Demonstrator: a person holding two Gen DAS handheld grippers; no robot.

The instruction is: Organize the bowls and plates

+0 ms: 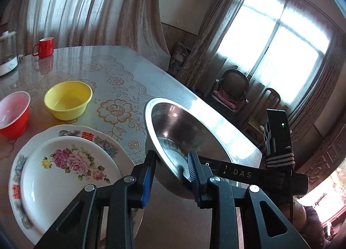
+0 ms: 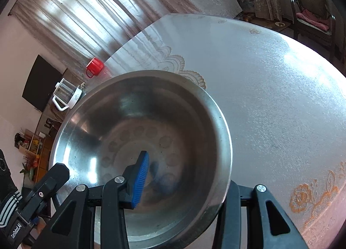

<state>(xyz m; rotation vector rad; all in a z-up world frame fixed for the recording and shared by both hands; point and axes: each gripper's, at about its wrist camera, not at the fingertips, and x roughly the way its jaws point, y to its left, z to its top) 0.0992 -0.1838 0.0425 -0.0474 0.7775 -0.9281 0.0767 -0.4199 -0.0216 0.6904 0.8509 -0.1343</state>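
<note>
A steel bowl (image 1: 183, 127) hangs tilted above the table, off the cloth. My left gripper (image 1: 170, 156) is shut on its near rim, one blue pad (image 1: 148, 175) outside the wall and the other inside. In the right wrist view the same steel bowl (image 2: 142, 132) fills the middle. My right gripper (image 2: 183, 162) straddles its rim with one blue pad (image 2: 140, 182) inside, standing clear of the wall; the other finger is hidden under the bowl. A yellow bowl (image 1: 68, 99) and a red bowl (image 1: 14, 112) sit at the left. A rose-patterned plate (image 1: 67, 175) lies on a larger plate (image 1: 86, 134).
A red mug (image 1: 44, 46) and a glass kettle (image 1: 7, 54) stand at the table's far left; both also show as the red mug (image 2: 95, 66) and kettle (image 2: 64, 95). The table's edge (image 1: 194, 95) runs diagonally right of the bowl. Chairs (image 1: 231, 91) stand by the window.
</note>
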